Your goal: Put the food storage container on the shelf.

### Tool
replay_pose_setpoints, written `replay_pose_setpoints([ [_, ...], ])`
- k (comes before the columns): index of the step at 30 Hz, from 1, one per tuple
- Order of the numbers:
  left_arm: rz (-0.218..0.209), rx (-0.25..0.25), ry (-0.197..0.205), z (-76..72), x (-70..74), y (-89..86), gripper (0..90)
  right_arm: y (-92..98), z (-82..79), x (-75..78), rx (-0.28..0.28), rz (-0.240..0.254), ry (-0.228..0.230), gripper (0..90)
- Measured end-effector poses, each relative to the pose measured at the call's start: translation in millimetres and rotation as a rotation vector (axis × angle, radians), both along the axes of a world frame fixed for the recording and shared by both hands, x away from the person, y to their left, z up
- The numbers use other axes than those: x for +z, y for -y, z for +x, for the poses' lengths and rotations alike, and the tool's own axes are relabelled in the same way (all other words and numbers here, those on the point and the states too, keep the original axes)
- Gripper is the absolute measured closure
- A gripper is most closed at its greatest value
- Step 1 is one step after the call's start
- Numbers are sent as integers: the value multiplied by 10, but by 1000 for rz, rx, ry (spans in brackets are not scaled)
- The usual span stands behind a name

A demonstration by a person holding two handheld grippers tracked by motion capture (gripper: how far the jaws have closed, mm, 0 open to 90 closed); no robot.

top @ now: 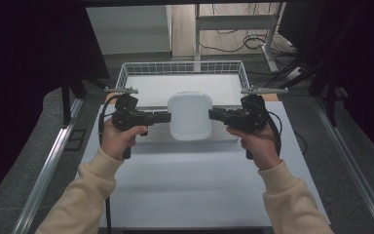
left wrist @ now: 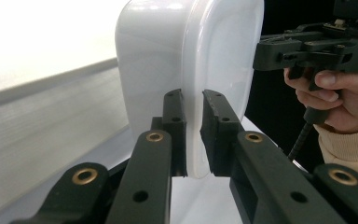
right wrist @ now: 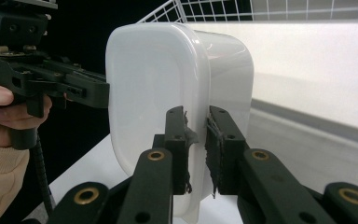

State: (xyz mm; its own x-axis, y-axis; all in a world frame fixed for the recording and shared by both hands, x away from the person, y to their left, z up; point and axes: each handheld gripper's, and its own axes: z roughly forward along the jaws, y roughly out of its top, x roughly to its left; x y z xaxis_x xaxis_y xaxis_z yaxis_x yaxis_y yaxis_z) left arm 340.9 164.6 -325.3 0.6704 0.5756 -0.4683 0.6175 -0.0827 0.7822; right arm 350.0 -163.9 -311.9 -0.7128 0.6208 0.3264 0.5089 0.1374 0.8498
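Tongs gripped a white plastic tub (top: 190, 116) from both sides: the left gripper (top: 168, 117) pinched its left rim and the right gripper (top: 211, 114) its right rim, each pair of jaws nearly closed on the thin lip, as both gripper views confirmed. The tub hung between the two hands above the far part of the white table (top: 195, 185), just in front of a wire basket (top: 182, 68). Near half of the table lay bare, with open room towards the person; metal rails (top: 46, 170) ran along both sides. Tub was smooth, glossy and slightly see-through, oblong with rounded corners and a raised rim. The right gripper's pads (right wrist: 213, 154) looked worn and frayed at the edges; the left gripper's pads (left wrist: 210, 135) appeared intact. Basket was white-coated mesh with a white liner. No readable writing was seen.
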Motion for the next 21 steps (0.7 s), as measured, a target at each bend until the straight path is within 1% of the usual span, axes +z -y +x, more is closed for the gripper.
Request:
replay_pose_setpoints([
  [1, 2, 3, 3, 22, 37, -7, 807, -16, 30, 53, 2, -5, 7, 795],
  [2, 2, 3, 3, 22, 37, -7, 807, -21, 41, 70, 2, -6, 12, 795],
  [4, 3, 6, 13, 61, 107, -23, 807, -34, 70, 119, 3, -7, 17, 795],
  [5, 3, 6, 13, 61, 107, -23, 807, -34, 70, 119, 3, -7, 17, 795],
  [6, 5, 5, 19, 95, 161, -38, 807, -49, 107, 173, 6, -6, 21, 795],
  [7, 5, 5, 19, 95, 161, -38, 807, -49, 107, 173, 6, -6, 21, 795],
  [8, 8, 7, 23, 131, 215, -50, 807, -59, 141, 226, 7, -6, 25, 796],
  [9, 8, 7, 23, 131, 215, -50, 807, -59, 141, 226, 7, -6, 25, 796],
  [10, 7, 8, 29, 168, 263, -60, 806, -73, 173, 281, 6, -7, 33, 796],
  [11, 7, 8, 29, 168, 263, -60, 806, -73, 173, 281, 6, -7, 33, 796],
  [13, 7, 10, 30, 212, 305, -71, 806, -83, 209, 334, 8, -10, 36, 797],
  [14, 9, 10, 30, 235, 322, -77, 805, -89, 233, 355, 9, -12, 37, 797],
  [15, 4, 13, 21, 286, 349, -91, 805, -106, 283, 392, 9, -14, 34, 798],
  [17, 2, 12, 18, 307, 357, -98, 804, -114, 308, 409, 9, -15, 34, 798],
  [18, -2, 12, 10, 364, 379, -117, 804, -131, 357, 443, 13, -16, 31, 798],
  [21, -3, 9, -2, 445, 398, -147, 803, -152, 433, 474, 16, -17, 23, 799],
])
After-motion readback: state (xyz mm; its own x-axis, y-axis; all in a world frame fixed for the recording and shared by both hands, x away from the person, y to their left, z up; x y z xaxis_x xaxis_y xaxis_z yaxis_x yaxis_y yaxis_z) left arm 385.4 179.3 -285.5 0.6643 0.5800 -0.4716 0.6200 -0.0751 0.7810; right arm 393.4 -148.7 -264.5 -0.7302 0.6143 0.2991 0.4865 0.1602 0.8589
